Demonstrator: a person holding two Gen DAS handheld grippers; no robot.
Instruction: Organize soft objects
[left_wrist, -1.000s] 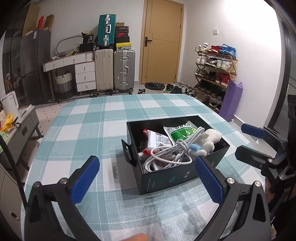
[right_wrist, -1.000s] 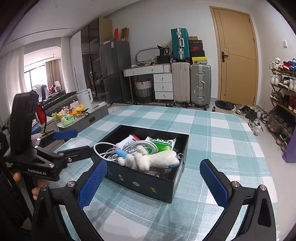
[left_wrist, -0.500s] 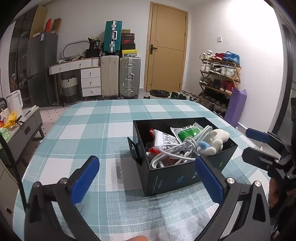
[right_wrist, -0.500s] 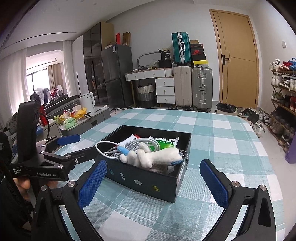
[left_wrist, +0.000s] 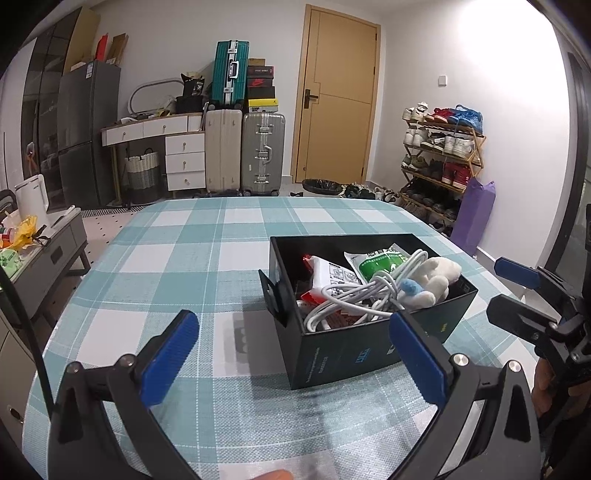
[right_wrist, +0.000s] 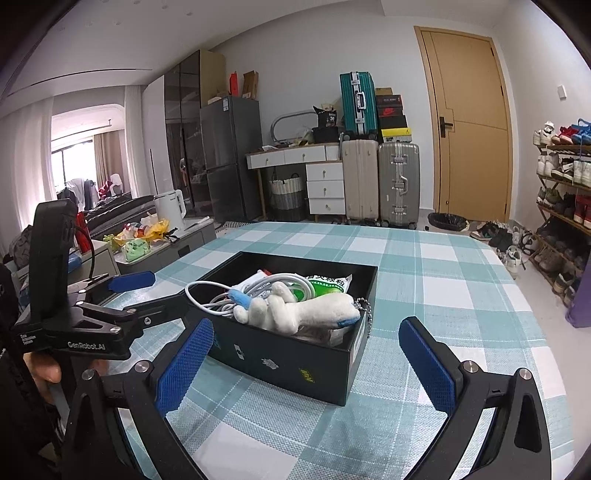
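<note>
L gripper (left_wrist: 293, 356) – fingers spread, empty | R gripper (right_wrist: 304, 358) – same | plush toy (right_wrist: 306, 308) in black box (right_wrist: 295, 360)

A lived-in home is shown, an open living and entry area; a wooden door (right_wrist: 471, 125) is set in the far wall; beside it a shoe rack (left_wrist: 439, 166) is filled with pairs of shoes, and more shoes are scattered on the floor; 3 suitcases (left_wrist: 243, 147) are stacked and stood against the wall, with shoeboxes (right_wrist: 391, 114) piled on top; a white drawer desk (right_wrist: 314, 173) and a woven laundry basket (right_wrist: 286, 195) are placed next to a grey fridge (right_wrist: 229, 158); a bench covered by a teal checked tablecloth (left_wrist: 166, 258) is seen in front; clothes are hung by a curtained window (right_wrist: 74, 166); a white kettle (right_wrist: 171, 208) is set on a low cabinet.
</note>
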